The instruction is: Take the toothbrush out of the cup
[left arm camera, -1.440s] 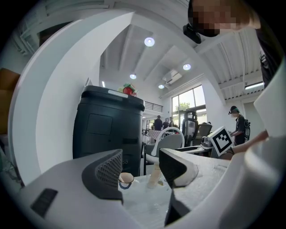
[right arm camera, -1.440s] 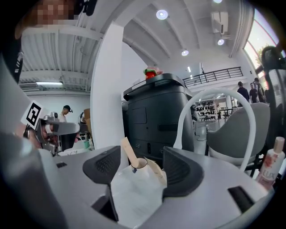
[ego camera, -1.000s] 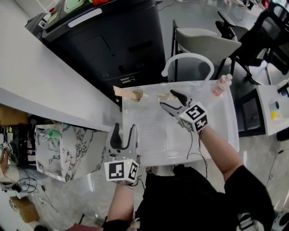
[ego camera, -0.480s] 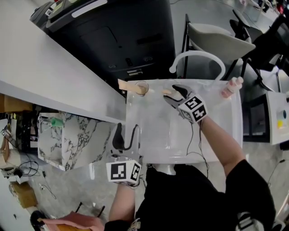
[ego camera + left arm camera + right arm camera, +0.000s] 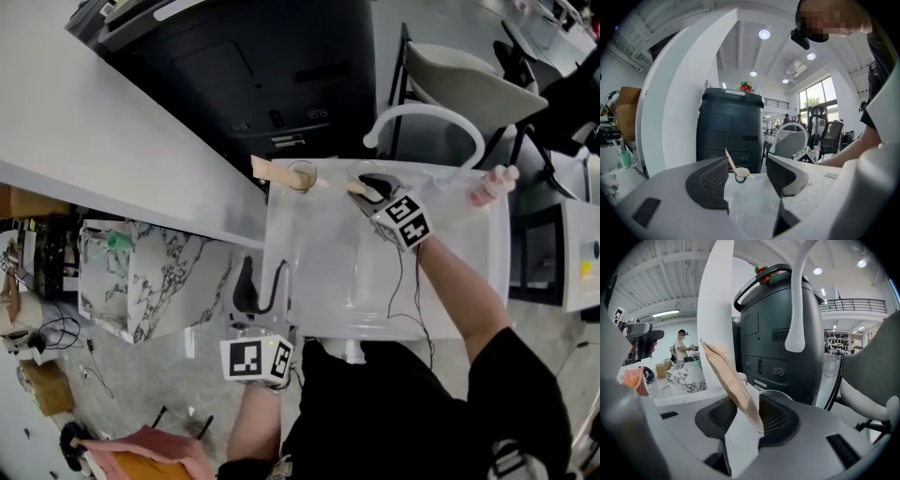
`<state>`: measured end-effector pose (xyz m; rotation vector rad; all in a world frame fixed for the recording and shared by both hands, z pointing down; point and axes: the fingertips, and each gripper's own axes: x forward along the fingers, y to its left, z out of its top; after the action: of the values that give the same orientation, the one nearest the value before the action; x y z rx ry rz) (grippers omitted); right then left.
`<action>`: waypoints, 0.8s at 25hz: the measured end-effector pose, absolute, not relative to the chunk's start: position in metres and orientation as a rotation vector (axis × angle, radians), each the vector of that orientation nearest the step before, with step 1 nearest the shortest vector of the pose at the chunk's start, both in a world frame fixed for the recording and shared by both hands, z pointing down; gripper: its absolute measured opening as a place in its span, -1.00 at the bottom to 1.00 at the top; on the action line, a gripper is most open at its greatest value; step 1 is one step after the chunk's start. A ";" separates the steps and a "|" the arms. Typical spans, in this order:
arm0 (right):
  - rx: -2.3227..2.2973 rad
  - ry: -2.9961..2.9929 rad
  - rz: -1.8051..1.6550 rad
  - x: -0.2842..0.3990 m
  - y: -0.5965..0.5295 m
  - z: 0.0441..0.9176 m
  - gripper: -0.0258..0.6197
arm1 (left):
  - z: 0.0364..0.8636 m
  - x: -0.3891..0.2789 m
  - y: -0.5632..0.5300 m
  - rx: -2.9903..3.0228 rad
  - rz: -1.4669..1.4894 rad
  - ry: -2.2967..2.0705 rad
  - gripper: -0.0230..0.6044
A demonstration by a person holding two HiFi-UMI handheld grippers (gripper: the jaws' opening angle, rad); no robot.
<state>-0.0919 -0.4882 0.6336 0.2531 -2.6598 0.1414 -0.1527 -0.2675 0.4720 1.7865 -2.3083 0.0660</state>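
Observation:
A clear cup (image 5: 303, 176) stands at the far edge of the white foam table (image 5: 319, 272), with a tan wrapped toothbrush (image 5: 266, 169) leaning out to the left. In the left gripper view that cup (image 5: 740, 174) and its toothbrush (image 5: 730, 161) show far off. A second tan wrapped toothbrush (image 5: 726, 371) slants up between the jaws of my right gripper (image 5: 743, 416), which are closing round it; its lower end rests against the right pad. Seen from the head, the right gripper (image 5: 367, 185) is right of the cup. My left gripper (image 5: 260, 286) stands open and empty at the near edge.
A black bin (image 5: 281, 56) rises behind the table, a white counter (image 5: 112, 141) runs to the left. A white curved tube (image 5: 427, 117) arches over the far edge. A pale pink bottle (image 5: 492, 186) stands at the far right corner. A clear rim (image 5: 780, 393) lies just right of the right jaws.
My right gripper has sunk and moved forward onto the tan wrapped toothbrush, and its jaws have narrowed round it. The left gripper has kept its place.

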 end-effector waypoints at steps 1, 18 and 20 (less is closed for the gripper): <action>0.252 -2.661 0.137 -0.092 -0.489 0.634 -0.50 | 0.472 -0.153 -0.267 1.781 0.065 -2.310 -0.16; 0.328 -2.693 0.048 -0.090 -0.501 0.613 -0.83 | 0.468 -0.162 -0.260 1.770 0.036 -2.320 -0.16; 0.341 -2.700 0.032 -0.089 -0.500 0.606 -0.83 | 0.468 -0.163 -0.260 1.779 0.029 -2.317 -0.16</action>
<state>-0.0888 -0.5000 0.6064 0.3407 -2.7005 0.0325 -0.1628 -0.2603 0.4678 1.7794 -2.3169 0.0288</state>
